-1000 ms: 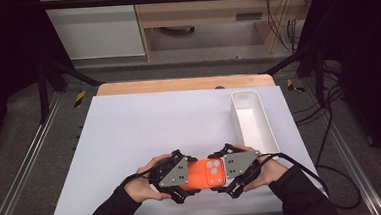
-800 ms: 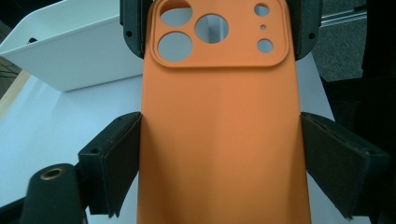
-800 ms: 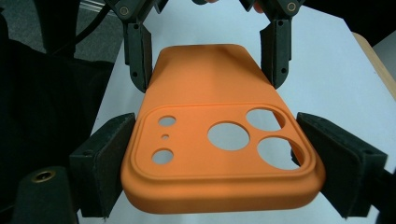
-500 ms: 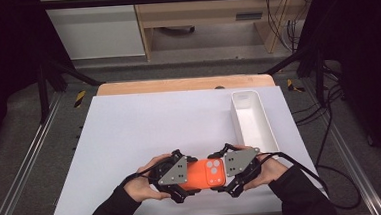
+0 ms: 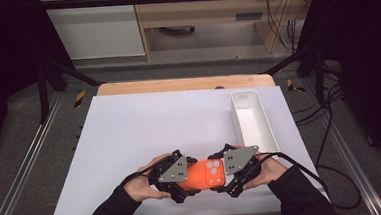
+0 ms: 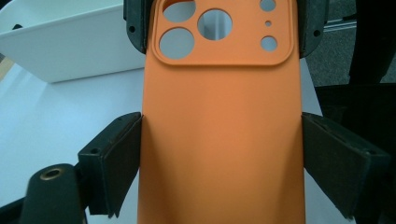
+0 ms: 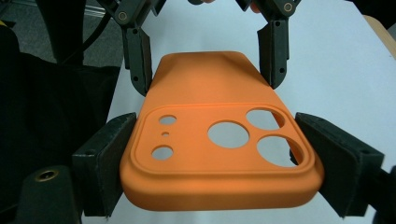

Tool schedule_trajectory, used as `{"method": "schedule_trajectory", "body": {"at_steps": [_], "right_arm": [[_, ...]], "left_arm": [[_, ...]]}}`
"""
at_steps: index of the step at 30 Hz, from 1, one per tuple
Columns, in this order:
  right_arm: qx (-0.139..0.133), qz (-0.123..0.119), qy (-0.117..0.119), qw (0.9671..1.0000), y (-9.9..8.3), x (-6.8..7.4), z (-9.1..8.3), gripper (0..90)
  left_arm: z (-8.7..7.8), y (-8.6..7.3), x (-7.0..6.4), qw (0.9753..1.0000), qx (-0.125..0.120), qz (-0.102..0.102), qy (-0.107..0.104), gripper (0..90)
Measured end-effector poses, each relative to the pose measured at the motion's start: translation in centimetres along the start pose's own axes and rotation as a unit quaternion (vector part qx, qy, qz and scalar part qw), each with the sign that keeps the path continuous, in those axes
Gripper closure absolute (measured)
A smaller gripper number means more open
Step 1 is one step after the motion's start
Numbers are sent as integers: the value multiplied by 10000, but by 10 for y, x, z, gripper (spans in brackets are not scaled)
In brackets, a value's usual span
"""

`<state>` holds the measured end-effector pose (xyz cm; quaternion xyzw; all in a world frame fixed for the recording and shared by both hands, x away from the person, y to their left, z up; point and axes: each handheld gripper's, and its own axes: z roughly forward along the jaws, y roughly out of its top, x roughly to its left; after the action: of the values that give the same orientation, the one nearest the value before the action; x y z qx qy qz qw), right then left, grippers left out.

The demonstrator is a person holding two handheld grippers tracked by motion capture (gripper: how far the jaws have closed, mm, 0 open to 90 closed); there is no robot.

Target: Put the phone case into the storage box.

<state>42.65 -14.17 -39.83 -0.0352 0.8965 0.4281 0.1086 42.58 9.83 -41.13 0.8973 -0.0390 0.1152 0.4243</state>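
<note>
Right gripper view: fingers (image 7: 112,163) clamping case (image 7: 219,154).

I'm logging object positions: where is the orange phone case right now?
In the high view, the phone case is held between the left gripper and right gripper near the table's front edge.

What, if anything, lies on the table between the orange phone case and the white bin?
Nothing visible. Both grippers, left and right, clamp the case by its ends, and only bare white table separates it from the bin at the right.
</note>
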Motion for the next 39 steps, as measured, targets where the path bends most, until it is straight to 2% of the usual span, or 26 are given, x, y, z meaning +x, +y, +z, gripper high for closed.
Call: {"method": "schedule_trajectory", "body": {"at_steps": [7,12,16,19,21,30,39], "right_arm": [[89,85,-17,9999,0,-3,-3,165],[127,119,-96,9998,1,-5,-8,165],[228,120,-141,9996,1,-5,-12,165],[259,147,-167,9994,1,-6,-16,164],[275,160,-186,9993,2,-7,-18,165],[500,293,-179,9982,2,-10,-25,164],[769,370,-137,9963,5,-11,-31,164]], "left_arm": [[-4,-1,2,9997,-65,-251,28,125],[-9,-2,4,9988,-80,-482,55,46],[-13,-3,7,9970,-104,-753,174,4],[-16,-5,9,9940,-48,-1056,292,0],[-17,-7,9,9928,-32,-1158,306,0],[-18,-9,11,9899,117,-1378,325,0],[-15,-13,10,9890,358,-1418,244,0]]}}
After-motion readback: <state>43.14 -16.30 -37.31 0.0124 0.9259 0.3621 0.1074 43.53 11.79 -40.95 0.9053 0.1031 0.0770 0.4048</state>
